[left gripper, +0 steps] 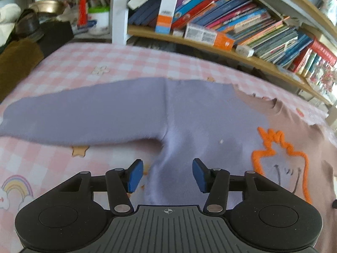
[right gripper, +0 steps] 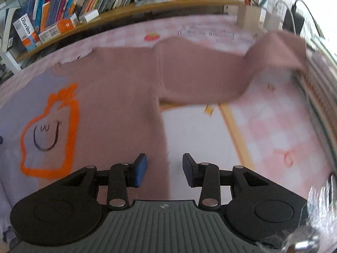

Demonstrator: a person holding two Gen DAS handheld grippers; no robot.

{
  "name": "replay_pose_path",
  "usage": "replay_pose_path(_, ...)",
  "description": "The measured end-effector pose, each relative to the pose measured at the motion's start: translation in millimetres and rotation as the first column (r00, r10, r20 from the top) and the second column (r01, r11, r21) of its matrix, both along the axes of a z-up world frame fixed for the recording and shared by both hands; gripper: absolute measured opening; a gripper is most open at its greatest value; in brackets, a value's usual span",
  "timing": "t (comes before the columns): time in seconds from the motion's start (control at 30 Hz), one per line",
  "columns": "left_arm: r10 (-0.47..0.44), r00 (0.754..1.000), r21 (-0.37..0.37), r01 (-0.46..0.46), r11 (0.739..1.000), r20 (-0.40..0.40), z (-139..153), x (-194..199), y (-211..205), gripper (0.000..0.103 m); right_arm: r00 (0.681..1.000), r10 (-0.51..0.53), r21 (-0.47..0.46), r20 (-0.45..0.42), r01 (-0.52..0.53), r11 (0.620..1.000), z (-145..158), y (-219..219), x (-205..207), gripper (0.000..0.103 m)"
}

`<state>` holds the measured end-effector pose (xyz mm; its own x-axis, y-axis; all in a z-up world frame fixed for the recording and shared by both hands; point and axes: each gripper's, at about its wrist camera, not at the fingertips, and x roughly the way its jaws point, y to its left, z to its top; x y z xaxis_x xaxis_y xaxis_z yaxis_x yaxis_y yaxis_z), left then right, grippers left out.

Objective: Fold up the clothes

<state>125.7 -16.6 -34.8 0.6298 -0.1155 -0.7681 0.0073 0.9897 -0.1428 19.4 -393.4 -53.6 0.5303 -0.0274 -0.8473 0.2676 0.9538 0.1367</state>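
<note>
Both tongs gape wide, holding nothing: left tongs (left gripper: 167, 175) above the sweater's (left gripper: 200, 122) lavender armpit, right tongs (right gripper: 164, 169) over its brown side edge. It lies flat, sleeves outstretched, on a pink checked tabletop (left gripper: 130, 63) beside crowded bookshelves (left gripper: 242, 25).

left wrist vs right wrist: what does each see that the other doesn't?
Left wrist only: the sweater's lavender sleeve laid out flat, a rainbow print on the pink checked cloth, and a brass bowl.

Right wrist only: the mauve sleeve, its far end lifted, and a yellow stripe.

Both: the orange outlined face on the sweater front, the bookshelf, and an open gripper over a side edge, left gripper, right gripper.
</note>
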Motion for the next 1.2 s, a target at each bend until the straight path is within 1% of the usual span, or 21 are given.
replay_pose_path(0.03,0.001,1.0,0.0,-0.001,1.0,0.003,-1,2,1,0.032,1.0,0.006,-0.001,0.002,-0.006,1.0,-1,2,1,0.028)
replay_pose_path(0.07,0.002,1.0,0.0,-0.002,1.0,0.01,-2,5,3,0.027,1.0,0.018,-0.007,0.007,-0.017,1.0,-1,4,2,0.018)
replay_pose_path(0.1,0.003,1.0,0.0,-0.003,1.0,0.016,-2,7,4,0.019,1.0,0.029,-0.013,0.012,-0.029,0.999,-2,6,4,0.016)
replay_pose_path(0.13,0.004,1.0,0.0,-0.004,1.0,0.023,-3,10,5,0.012,0.999,0.042,-0.018,0.016,-0.042,0.999,-2,7,8,0.011)
replay_pose_path(0.23,0.007,0.999,-0.001,-0.007,1.0,0.043,-5,17,9,0.008,0.996,0.077,-0.073,0.05,-0.073,0.995,-3,10,24,0.009)
replay_pose_path(0.3,0.004,0.999,0.006,-0.004,1.0,0.04,-6,26,7,0.008,0.992,0.105,-0.144,0.074,-0.093,0.985,-5,16,44,0.009)
replay_pose_path(0.37,0.012,0.999,0.031,-0.014,0.999,0.049,-5,39,6,0.008,0.988,0.128,-0.2,0.081,-0.11,0.974,-5,22,71,0.009)
replay_pose_path(0.47,0.043,0.997,0.058,-0.047,0.997,0.063,-6,55,11,0.007,0.98,0.184,-0.238,0.072,-0.162,0.958,-4,33,102,0.009)
replay_pose_path(0.53,0.051,0.997,0.054,-0.055,0.997,0.062,-6,60,17,0.007,0.975,0.214,-0.246,0.066,-0.192,0.95,-4,38,114,0.009)
replay_pose_path(0.57,0.049,0.997,0.048,-0.052,0.998,0.059,-6,63,18,0.007,0.976,0.208,-0.243,0.066,-0.187,0.952,-4,38,116,0.009)
replay_pose_path(0.67,0.022,0.998,0.05,-0.025,0.998,0.062,-6,64,14,0.007,0.985,0.156,-0.223,0.07,-0.137,0.965,-3,34,108,0.009)
replay_pose_path(0.77,-0.015,0.997,0.06,0.011,0.998,0.076,-8,62,4,0.007,0.99,0.129,-0.239,0.062,-0.111,0.965,-3,34,93,0.009)
replay_pose_path(0.9,-0.018,0.997,0.078,0.013,0.997,0.071,-4,54,0,0.008,0.988,0.134,-0.234,0.075,-0.113,0.966,-3,29,88,0.009)
replay_pose_path(0.97,-0.019,0.997,0.088,0.013,0.996,0.069,-3,49,-2,0.013,0.989,0.126,-0.217,0.077,-0.106,0.97,-1,26,89,0.011)
replay_pose_path(1.0,-0.019,0.998,0.093,0.013,0.996,0.067,-2,47,-3,0.014,0.99,0.117,-0.208,0.078,-0.098,0.973,0,25,88,0.016)
replay_pose_path(1.07,-0.019,0.998,0.102,0.012,0.995,0.065,0,43,-6,0.02,0.991,0.106,-0.181,0.087,-0.089,0.979,3,22,81,0.027)
replay_pose_path(1.1,-0.019,0.998,0.107,0.012,0.994,0.063,1,40,-7,0.028,0.991,0.103,-0.17,0.09,-0.087,0.982,4,21,75,0.028)
replay_pose_path(1.13,-0.02,0.998,0.109,0.013,0.994,0.062,1,35,-8,0.032,0.991,0.103,-0.161,0.089,-0.087,0.983,4,20,69,0.028)
replay_pose_path(1.2,-0.02,0.998,0.118,0.014,0.993,0.053,2,20,-13,0.037,0.991,0.105,-0.149,0.083,-0.092,0.985,4,20,56,0.028)
